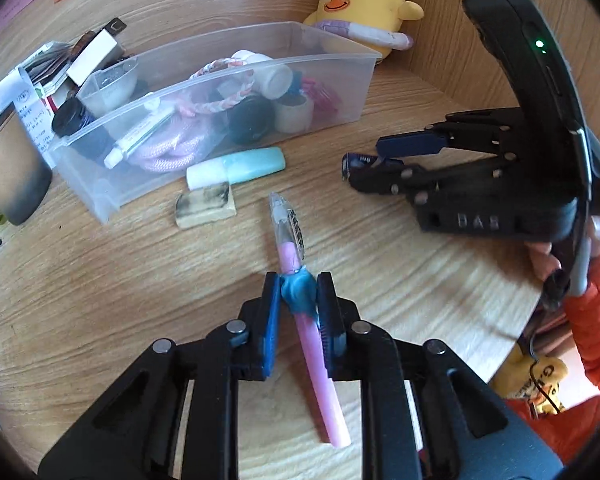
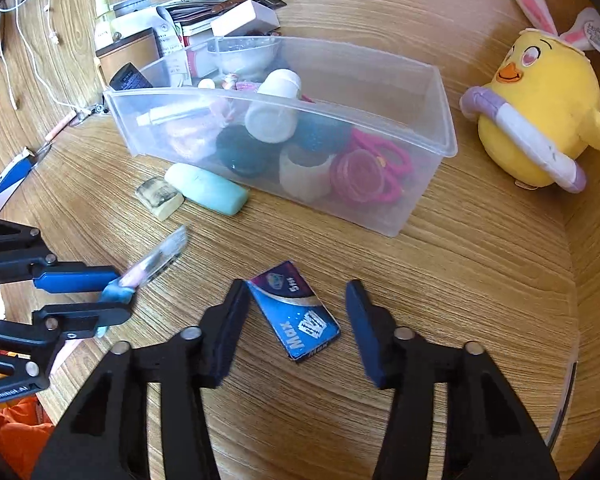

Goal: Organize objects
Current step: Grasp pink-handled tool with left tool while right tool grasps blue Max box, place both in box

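Left gripper [image 1: 299, 300]: black frame, blue pads, clamped on the teal rubber grip of a pink plastic pen [image 1: 300, 280] with clear cap; pen tip slanting toward the bin, barrel end trailing back between the fingers.

Right gripper [image 2: 296, 320]: same build, fingers parted, straddling a small blue rectangular packet [image 2: 296, 312] printed "Max", flat on the wooden tabletop [image 2: 480, 280]; left pad touching or nearly touching the packet's edge, right pad clear of it.

Beyond both: clear plastic rectangular bin [image 2: 444, 120], open-topped, long side facing the grippers. Contents: white cylindrical bottle [image 2: 276, 108], two dark round lids, roll of pale tape [image 2: 304, 172], pink-handled scissors [image 2: 380, 168], pink cord and braided string, thin white tube [image 2: 172, 114], small clear bowl [image 2: 244, 54] at the far end.

Just before the bin's front wall, on the table: mint-green capped tube [image 2: 208, 188] lying flat; smudged cream eraser block [image 2: 160, 198] touching or just beside it. Both between pen and bin.

Right of bin, well apart: yellow plush chick [image 2: 540, 112] with rabbit ears and lilac ring, upright against the wooden wall.

Behind bin's left end: stacked boxes, papers, brown container [image 2: 128, 56]; white cable hanging on the wall.

Orange sleeve [image 1: 596, 312] beside the right gripper.
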### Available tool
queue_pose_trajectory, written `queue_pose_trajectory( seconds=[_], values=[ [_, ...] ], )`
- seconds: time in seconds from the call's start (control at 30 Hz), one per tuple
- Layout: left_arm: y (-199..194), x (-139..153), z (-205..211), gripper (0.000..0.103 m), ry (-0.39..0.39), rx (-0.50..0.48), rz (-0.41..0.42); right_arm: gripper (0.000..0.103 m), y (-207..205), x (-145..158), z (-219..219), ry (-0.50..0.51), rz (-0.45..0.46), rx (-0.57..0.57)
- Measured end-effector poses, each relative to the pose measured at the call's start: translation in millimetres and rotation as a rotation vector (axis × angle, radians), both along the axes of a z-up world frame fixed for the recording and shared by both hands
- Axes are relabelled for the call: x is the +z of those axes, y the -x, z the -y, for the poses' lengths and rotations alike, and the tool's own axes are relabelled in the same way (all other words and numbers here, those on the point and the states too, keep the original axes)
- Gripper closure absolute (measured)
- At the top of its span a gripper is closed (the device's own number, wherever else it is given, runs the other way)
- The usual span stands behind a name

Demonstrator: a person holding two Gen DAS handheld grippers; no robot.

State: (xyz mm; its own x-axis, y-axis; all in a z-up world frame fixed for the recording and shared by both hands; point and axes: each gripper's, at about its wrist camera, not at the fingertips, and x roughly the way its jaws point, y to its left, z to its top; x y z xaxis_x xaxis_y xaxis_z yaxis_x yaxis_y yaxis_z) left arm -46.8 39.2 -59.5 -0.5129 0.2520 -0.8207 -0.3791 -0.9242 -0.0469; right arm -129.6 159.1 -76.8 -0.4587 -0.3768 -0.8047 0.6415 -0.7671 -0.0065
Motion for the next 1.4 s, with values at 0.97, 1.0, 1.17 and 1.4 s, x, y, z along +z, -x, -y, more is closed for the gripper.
queue_pose_trajectory(
  seconds=[0.97,1.0,1.17,1.4],
  values=[
    [9,48,43,0.087,-0.105,0.076,-0.156,0.078,-22,60,7,0.243,-0.091,-0.048],
    [11,52,43,0.087,-0.109,0.08,-0.17,0.078,-22,64,8,0.249,-0.1,-0.051],
    [17,75,49,0.087,-0.123,0.094,-0.237,0.078,-15,79,11,0.276,-0.134,-0.062],
    [42,92,54,0.087,-0.159,0.098,-0.253,0.078,1,92,16,0.294,-0.165,-0.091]
  ],
)
